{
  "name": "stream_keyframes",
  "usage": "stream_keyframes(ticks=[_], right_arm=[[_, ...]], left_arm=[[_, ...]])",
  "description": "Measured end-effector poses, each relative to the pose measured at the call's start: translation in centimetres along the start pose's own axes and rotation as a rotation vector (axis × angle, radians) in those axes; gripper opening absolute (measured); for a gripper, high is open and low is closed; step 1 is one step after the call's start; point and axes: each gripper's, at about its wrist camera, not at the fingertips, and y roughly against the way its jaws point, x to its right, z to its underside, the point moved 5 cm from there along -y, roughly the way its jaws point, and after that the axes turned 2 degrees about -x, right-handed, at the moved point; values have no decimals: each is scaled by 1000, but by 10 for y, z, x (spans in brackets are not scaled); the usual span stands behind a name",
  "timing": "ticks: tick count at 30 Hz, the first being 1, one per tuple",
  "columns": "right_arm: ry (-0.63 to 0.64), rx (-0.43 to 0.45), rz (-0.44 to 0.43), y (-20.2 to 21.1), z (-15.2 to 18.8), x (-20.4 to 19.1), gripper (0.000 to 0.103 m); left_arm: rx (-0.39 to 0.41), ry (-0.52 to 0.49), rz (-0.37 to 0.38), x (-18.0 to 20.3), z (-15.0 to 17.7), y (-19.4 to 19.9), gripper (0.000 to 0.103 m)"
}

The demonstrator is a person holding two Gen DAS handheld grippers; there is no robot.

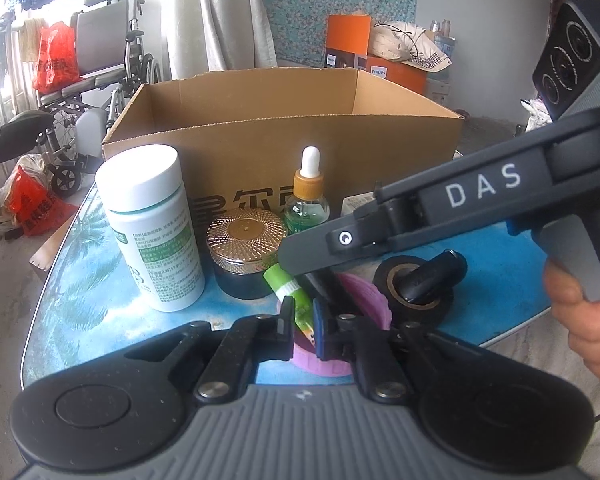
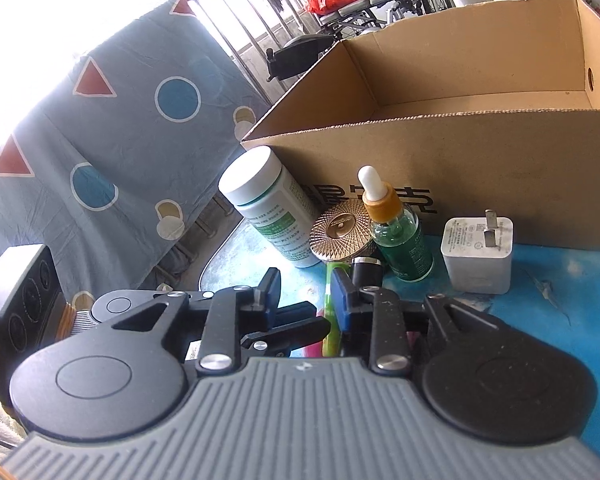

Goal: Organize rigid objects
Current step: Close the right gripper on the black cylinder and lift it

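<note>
**Green tube pinched low on the desk, box waiting behind**

Grip comes first: the left hand-held gripper (image 1: 304, 314) has its jaws drawn close on the green tube (image 1: 284, 284), pads on either side of the lower barrel. The tube lies slanted on a pink round object (image 1: 364, 296) at the near edge of the blue desk (image 1: 84, 280). The right hand-held gripper (image 2: 306, 288) reaches in over the same spot with its jaws a little apart. In the right wrist view the tube sits against one blue pad while the other pad stands clear, so it is not clamping anything.

The tube looks like a small, stiff plastic stick, probably very light, with a smooth round barrel that could roll or twist between flat pads. Across the middle of the barrel seems the safest hold; a pinch near one end may let it swing.

Around it stand a white pill bottle (image 1: 152, 224), a gold-lidded jar (image 1: 246, 248) and a glass dropper bottle (image 1: 308, 200), all just in front of the open cardboard box (image 1: 284, 136). The dropper bottle is the fragile, top-heavy one and is best taken by its body, not its bulb. A black tape roll (image 1: 412, 284) lies to the right, and a white plug charger (image 2: 478, 256), boxy and easy to grip on its flat sides, sits near the box.
</note>
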Motion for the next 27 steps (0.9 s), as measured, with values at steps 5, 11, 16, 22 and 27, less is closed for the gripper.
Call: stream_keyframes(ticks=[5,11,16,22,27], right_arm=[[-2,-15,19,-7,1,2,26],[-42,13,52,4,1,10,26],[-68,-29,86,-4,3,20,26],[-42,-106,110,-23,4,18,26],[-33,-144,107,-29,3,18,26]], left_arm=[[-9,-2,5,-2,1,-1,10],[-24,5,15,-3,1,-2,16],[-34,-14,10,2,2,-5,22],[-29,-22,9,3,2,-6,22],[-24,-20,12,1,2,-5,22]])
